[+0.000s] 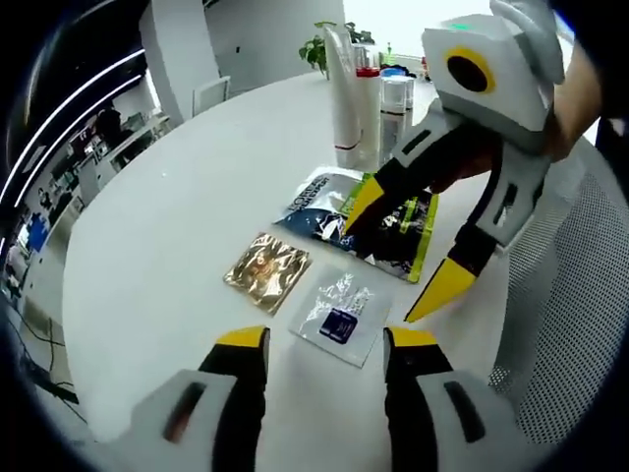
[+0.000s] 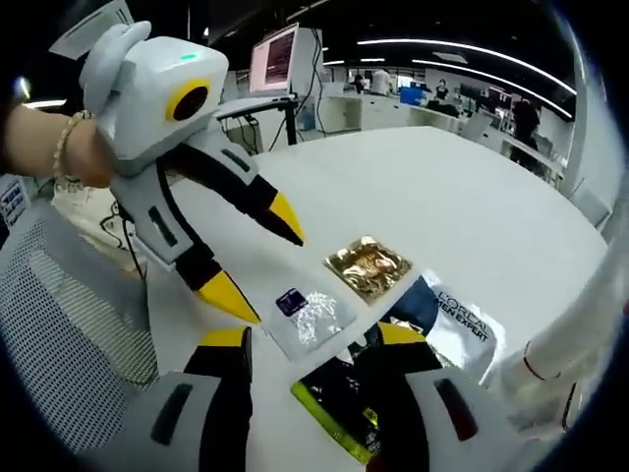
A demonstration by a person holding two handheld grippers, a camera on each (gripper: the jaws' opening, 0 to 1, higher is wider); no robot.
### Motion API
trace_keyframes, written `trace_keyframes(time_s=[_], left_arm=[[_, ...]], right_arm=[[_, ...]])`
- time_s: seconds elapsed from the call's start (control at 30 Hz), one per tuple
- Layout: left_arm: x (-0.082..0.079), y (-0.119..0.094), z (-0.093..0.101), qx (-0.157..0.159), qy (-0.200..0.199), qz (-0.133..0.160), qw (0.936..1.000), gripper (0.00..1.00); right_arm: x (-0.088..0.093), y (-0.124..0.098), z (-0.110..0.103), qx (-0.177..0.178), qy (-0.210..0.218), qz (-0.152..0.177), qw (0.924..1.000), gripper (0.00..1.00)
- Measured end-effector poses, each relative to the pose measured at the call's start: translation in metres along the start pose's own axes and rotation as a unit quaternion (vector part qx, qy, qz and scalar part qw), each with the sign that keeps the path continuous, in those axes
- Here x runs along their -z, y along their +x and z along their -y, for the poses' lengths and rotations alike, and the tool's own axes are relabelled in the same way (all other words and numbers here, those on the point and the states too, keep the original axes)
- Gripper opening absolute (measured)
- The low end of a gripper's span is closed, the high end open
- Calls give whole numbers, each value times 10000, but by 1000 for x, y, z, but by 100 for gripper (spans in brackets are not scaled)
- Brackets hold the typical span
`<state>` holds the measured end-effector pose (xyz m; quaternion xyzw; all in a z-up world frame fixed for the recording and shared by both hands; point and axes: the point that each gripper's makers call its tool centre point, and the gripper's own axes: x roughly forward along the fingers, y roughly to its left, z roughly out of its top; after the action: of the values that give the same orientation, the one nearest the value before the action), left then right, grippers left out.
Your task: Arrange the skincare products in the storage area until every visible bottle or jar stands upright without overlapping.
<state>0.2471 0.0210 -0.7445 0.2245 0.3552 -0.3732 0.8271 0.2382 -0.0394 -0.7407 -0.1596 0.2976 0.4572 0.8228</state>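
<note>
The bottles [image 1: 369, 108] are standing upright at the far table edge, beyond flat sachets [image 1: 339, 310]. The right gripper [image 1: 388, 261] is hovering wide open over the dark sachet [image 1: 398, 231]; it risks sliding it into the bottles. The left gripper [image 1: 324, 349] is empty, jaws apart. The right gripper view is showing the "L'OREAL" print [image 2: 462, 317]

Right claw [image 2: 313, 344] rising from 6 o'clock, jaws parted, yellow tips over a clear sachet [image 2: 307, 313] and a black-and-green packet [image 2: 339, 403]. Gold foil sachet [image 2: 370, 266] flat on white worktop [image 2: 432, 187], just past the clear one toward 1 o'clock. White L'Oreal pouch [image 2: 457, 320] at 4 o'clock, partly under the packet. Left claw [image 2: 257, 258] entering from 10 o'clock, jaws apart, tips above the worktop near the clear sachet. Monitor [image 2: 275, 59] at 12 o'clock.
</note>
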Motion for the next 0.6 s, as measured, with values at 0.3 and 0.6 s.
trace_keyframes(time_s=[0.3,0.6], left_arm=[[-3,-20,4,-294,-666,190,9972,63],[4,-50,-5,-846,-1649,421,9818,79]], right_arm=[[14,-47,15,410,405,47,9983,62],[39,-96,36,1017,781,69,9917,73]])
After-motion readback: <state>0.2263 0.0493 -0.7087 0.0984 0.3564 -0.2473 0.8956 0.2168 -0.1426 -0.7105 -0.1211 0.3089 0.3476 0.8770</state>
